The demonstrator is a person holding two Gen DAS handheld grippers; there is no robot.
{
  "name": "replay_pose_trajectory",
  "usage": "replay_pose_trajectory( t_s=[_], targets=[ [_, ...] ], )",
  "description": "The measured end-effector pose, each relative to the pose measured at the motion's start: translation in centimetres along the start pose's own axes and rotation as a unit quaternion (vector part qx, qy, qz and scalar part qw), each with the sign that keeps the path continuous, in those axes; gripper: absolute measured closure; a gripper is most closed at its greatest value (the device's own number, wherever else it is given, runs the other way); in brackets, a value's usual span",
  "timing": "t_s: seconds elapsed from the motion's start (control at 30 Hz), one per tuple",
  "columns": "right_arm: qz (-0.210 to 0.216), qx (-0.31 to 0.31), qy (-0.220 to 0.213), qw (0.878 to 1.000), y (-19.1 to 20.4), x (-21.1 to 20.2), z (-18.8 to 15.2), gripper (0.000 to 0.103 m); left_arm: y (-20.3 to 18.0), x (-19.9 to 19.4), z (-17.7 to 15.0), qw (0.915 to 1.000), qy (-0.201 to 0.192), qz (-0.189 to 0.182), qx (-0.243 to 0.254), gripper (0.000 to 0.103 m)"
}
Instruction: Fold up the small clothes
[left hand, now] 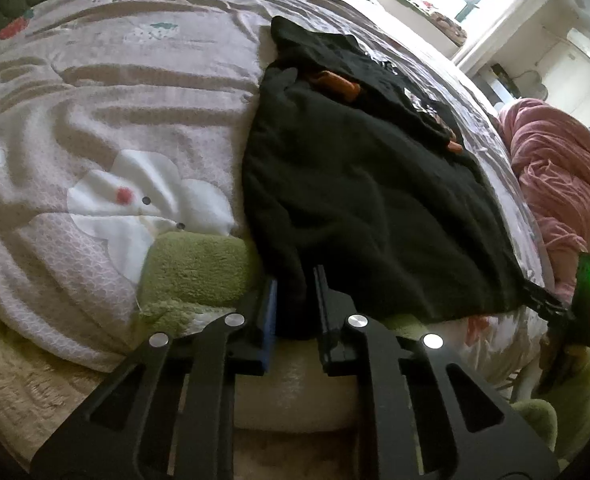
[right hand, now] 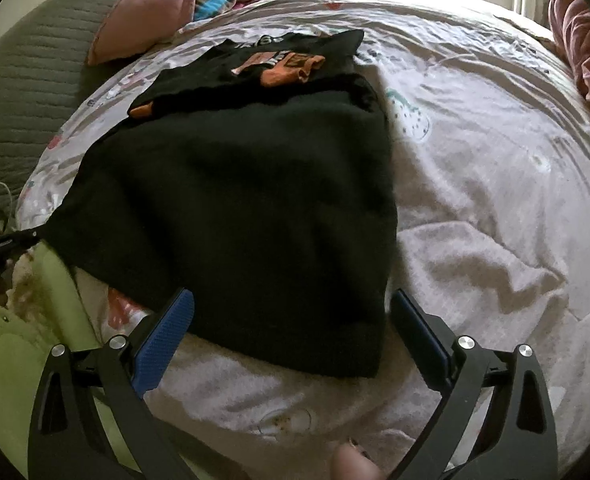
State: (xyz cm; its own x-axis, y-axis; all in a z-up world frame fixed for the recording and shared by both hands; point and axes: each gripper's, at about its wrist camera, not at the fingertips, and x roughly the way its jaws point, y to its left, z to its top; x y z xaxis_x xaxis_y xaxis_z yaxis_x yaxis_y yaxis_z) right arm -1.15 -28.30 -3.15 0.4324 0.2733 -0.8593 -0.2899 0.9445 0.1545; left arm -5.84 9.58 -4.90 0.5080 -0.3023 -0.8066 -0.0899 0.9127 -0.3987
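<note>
A: Start nearest the lens. What is the left gripper (left hand: pixel 295 300) doing?

B: At the bottom centre of the left wrist view its jaws are clamped on the near hem of the black garment (left hand: pixel 375 208); a fold of dark cloth is bunched between the blue pad and the black finger.

A: And the right gripper (right hand: pixel 291 320)?

B: Spread wide at the bottom of the right wrist view, one blue pad on each side of the garment's near right corner. The pads do not press on the cloth. A fingertip (right hand: pixel 353 466) shows at the very bottom edge.

A: Where does the garment lie?

B: Flat on the pale printed duvet (left hand: pixel 115 120), running from the bottom centre up toward the top of the frame. Its far end shows orange trim (right hand: pixel 295 66) and a printed patch.

A: Anything beside it?

B: A fuzzy green cloth (left hand: pixel 195 264) lies just left of the clamped hem. Farther off, a pink pillow (right hand: pixel 155 4) sits upper left in the right wrist view, and a bundled pink blanket (left hand: pixel 555 176) at the right edge of the left wrist view.
</note>
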Motion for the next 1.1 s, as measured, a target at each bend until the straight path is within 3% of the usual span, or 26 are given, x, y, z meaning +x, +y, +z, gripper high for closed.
replay_pose_trajectory(
  t_s=[0.07,0.2,0.3,0.37,0.43,0.53,0.63,0.9,1.1],
  targets=[
    [-0.007,0.009,0.002,1.000,-0.5,0.0,-0.1,0.007,0.0,0.0,0.0,1.0000,0.000,0.001,0.000,0.093],
    [-0.004,0.021,0.011,1.000,-1.7,0.3,-0.3,0.028,0.1,0.3,0.1,1.0000,0.002,0.001,-0.001,0.093],
    [0.000,0.022,0.010,1.000,-2.1,0.5,-0.6,0.033,0.3,0.4,0.0,1.0000,0.002,-0.001,-0.006,0.092],
    [0.000,0.022,0.007,1.000,-2.2,0.6,-0.6,0.043,0.4,0.3,0.1,1.0000,0.002,-0.002,-0.007,0.092],
    [-0.001,0.018,0.003,1.000,-2.1,0.5,-0.6,0.069,0.4,0.4,0.1,1.0000,0.003,0.002,-0.006,0.091],
    [0.003,0.004,-0.001,1.000,-1.7,0.1,-0.4,0.087,0.0,0.2,0.2,0.9999,-0.001,0.016,0.002,0.096],
    [0.007,-0.011,-0.021,1.000,-1.5,-1.0,0.0,0.093,-0.3,-0.4,0.5,0.9994,-0.014,0.029,0.012,0.099],
    [0.046,-0.005,-0.096,0.994,-1.8,-4.6,2.4,0.094,-0.2,-3.9,2.6,0.9976,-0.067,0.020,0.008,0.099],
    [0.059,0.006,-0.134,0.989,-1.9,-6.0,4.1,0.094,-0.6,-4.8,3.9,0.9971,-0.073,0.022,0.004,0.099]
  ],
)
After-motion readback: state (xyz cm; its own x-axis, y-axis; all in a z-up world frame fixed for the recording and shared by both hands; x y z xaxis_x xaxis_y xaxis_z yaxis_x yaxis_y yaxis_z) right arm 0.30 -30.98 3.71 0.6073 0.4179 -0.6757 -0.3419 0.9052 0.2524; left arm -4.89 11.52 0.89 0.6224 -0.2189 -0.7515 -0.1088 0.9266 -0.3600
